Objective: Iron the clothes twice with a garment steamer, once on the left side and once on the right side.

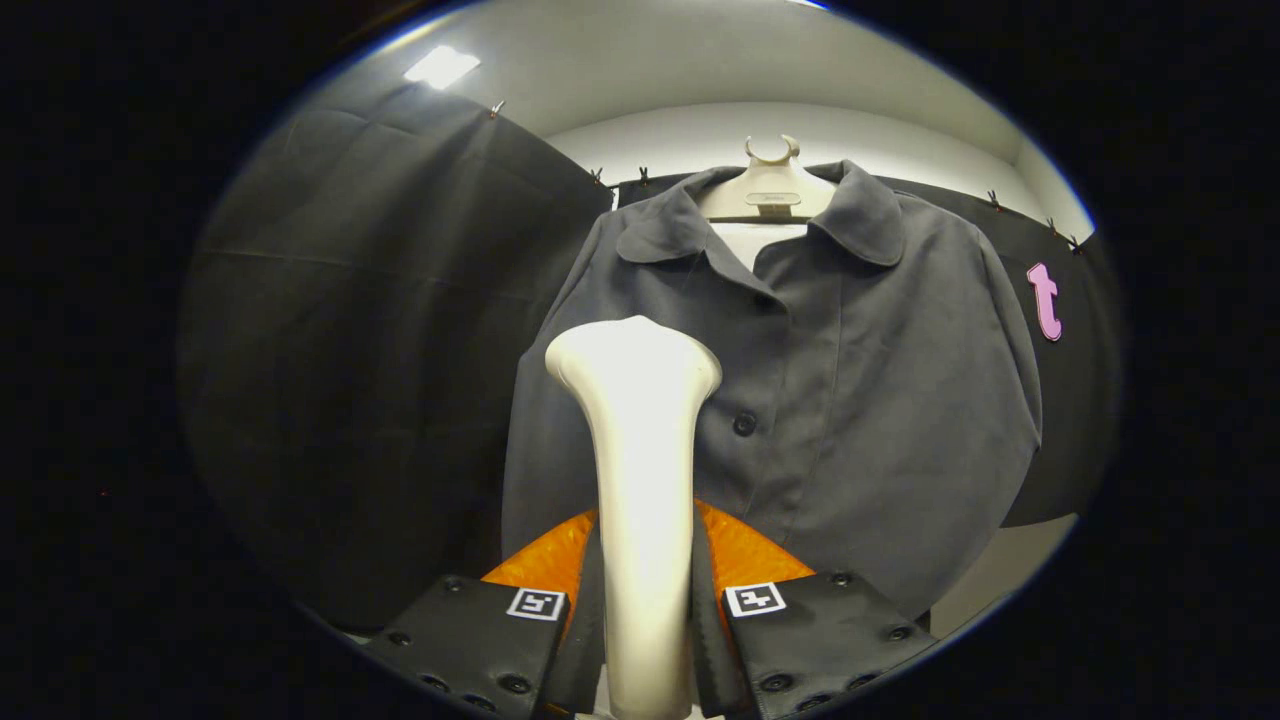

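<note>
A dark grey shirt hangs buttoned on a pale hanger against the black cloth wall, its collar spread and its front facing the camera, beyond the jaws. The garment steamer, a pale upright body with a flared head, stands between the jaws, its head level with the shirt's lower left chest, close in front of the fabric. The gripper is closed on the steamer's handle, both fingers pressing its sides.

Dim booth lit from a ceiling panel above, glare bleaching the steamer clamped between the gripper fingers, fisheye bending the edges, focus sharp centrally.
</note>
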Available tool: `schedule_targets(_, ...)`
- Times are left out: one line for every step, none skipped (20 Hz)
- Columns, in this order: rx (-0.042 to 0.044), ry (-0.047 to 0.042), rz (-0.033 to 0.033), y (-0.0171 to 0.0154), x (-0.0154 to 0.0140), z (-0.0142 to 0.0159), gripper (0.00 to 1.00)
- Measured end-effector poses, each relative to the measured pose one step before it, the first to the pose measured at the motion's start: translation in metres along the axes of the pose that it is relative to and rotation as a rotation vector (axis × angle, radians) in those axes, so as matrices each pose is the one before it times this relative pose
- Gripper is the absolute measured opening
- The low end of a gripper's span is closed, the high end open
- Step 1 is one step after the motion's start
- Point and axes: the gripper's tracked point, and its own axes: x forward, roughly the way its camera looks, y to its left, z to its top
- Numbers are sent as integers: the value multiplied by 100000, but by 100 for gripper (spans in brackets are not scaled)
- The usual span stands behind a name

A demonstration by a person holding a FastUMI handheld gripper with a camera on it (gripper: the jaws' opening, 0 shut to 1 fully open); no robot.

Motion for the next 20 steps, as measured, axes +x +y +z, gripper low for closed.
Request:
schedule_targets(86, 780, 382, 154, -23, -761, 45)
schedule_targets(217, 1358, 481, 212, 13, -734, 45)
schedule_targets(324, 1428, 572, 149, -91, -744, 45)
schedule_targets(339, 1264, 642, 162, -21, -630, 45)
schedule_targets(419, 1169, 485, 147, -108, -627, 45)
schedule_targets(265, 1138, 411, 64, -167, -631, 45)
schedule_targets(212, 924, 172, 36, -52, -527, 45)
schedule_targets(263, 610, -19, 47, 68, -432, 45)
schedule_targets(127, 603, 84, -49, -109, -463, 45)
schedule_targets(163, 609, 393, 171, 86, -433, 45)
schedule_targets(105, 779, 530, 155, 100, -377, 45)
schedule_targets(-87, 654, 296, 11, -72, -587, 45)
schedule_targets(67, 731, 281, 97, 16, -508, 45)
schedule_targets(63, 777, 236, 117, -81, -492, 45)
schedule_targets(248, 544, 162, 64, -110, -473, 45)
schedule_targets(175, 853, 236, 132, -30, -462, 45)
schedule_targets(58, 988, 366, 160, -125, -603, 45)
schedule_targets(-79, 1218, 412, 161, -82, -837, 45)
schedule_targets(73, 1111, 334, 160, -123, -585, 45)
schedule_targets(-31, 932, 255, 104, -144, -616, 45)
